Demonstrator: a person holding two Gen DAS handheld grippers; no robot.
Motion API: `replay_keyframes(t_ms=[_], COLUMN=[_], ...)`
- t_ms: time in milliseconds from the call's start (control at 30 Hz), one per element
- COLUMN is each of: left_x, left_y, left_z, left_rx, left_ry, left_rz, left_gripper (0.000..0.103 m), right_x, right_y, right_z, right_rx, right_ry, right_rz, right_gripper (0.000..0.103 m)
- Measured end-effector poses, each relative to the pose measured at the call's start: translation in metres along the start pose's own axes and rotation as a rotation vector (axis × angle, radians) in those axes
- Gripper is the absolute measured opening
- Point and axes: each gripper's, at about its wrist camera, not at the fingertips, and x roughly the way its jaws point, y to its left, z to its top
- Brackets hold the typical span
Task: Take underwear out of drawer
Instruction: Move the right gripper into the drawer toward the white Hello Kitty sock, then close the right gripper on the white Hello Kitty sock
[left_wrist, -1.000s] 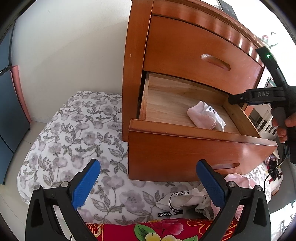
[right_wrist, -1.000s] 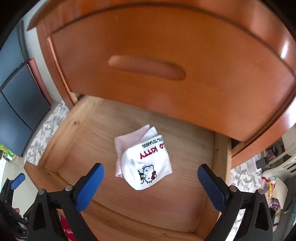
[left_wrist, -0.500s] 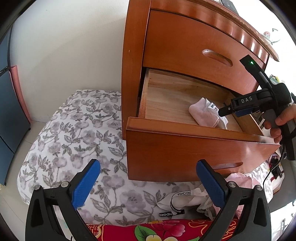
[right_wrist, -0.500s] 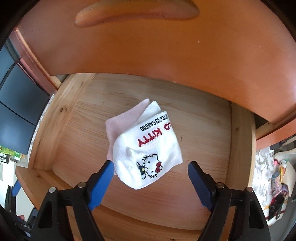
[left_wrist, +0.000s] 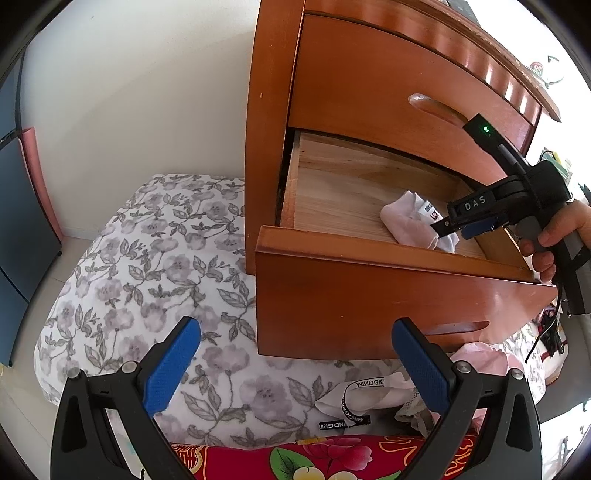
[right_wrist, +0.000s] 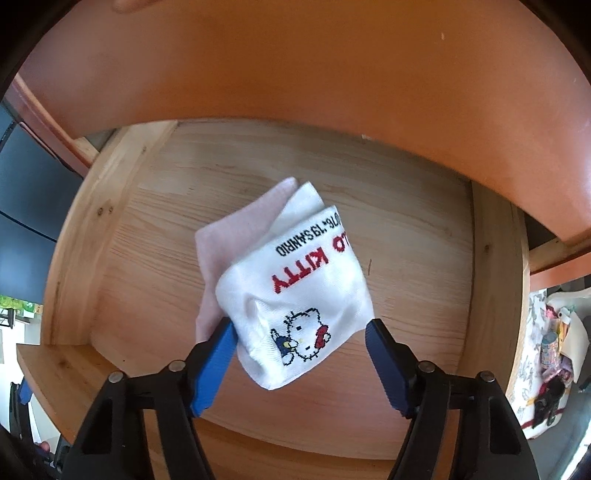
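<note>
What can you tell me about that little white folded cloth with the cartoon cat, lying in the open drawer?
The folded cloth is soft white knit with a pale pink layer beneath, printed with a cartoon cat and red lettering. It lies flat on the drawer's bare wooden floor, alone. The right gripper straddles its near end, jaws closing; one blue finger touches its edge, the other seems just clear.

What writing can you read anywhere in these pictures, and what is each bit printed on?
"KITTY" in red, with "LO" before it, the rest folded away: the white folded garment in the drawer.
"'13 SANRIO": same garment; digits before it unclear.
"DAS": right tool.
"MINDGRI": black strap on the bed.
</note>
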Motion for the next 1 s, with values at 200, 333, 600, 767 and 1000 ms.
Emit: replay_keyframes(t_ms=[200, 333, 600, 767, 1000], left_x=[0.001, 0.002, 0.003, 0.002, -0.001], left_y=[0.002, 0.004, 0.005, 0.002, 0.005], left_z=[0.000, 0.000, 0.000, 0.000, 0.001], left_rx=[-0.012, -0.014, -0.022, -0.016, -0.025], left_ry=[0.001, 0.005, 0.010, 0.011, 0.004], left_rz=[0.001, -0.002, 0.001, -0.002, 0.003], left_gripper=[0.103, 0.103, 0.103, 0.103, 0.103], right_x=[0.003, 0.003, -0.002, 0.002, -0.011], right_y=[-0.005, -0.011, -0.011, -0.006, 0.003], right_z=[-0.001, 0.000, 0.000, 0.000, -0.005], right_rx=[0.015, 0.023, 0.019, 0.010, -0.024], right_ry=[0.009, 0.009, -0.015, -0.018, -0.075], right_rz=[-0.016, -0.012, 0.029, 0.048, 0.039], right_gripper=[0.072, 0.070, 0.040, 0.024, 0.010])
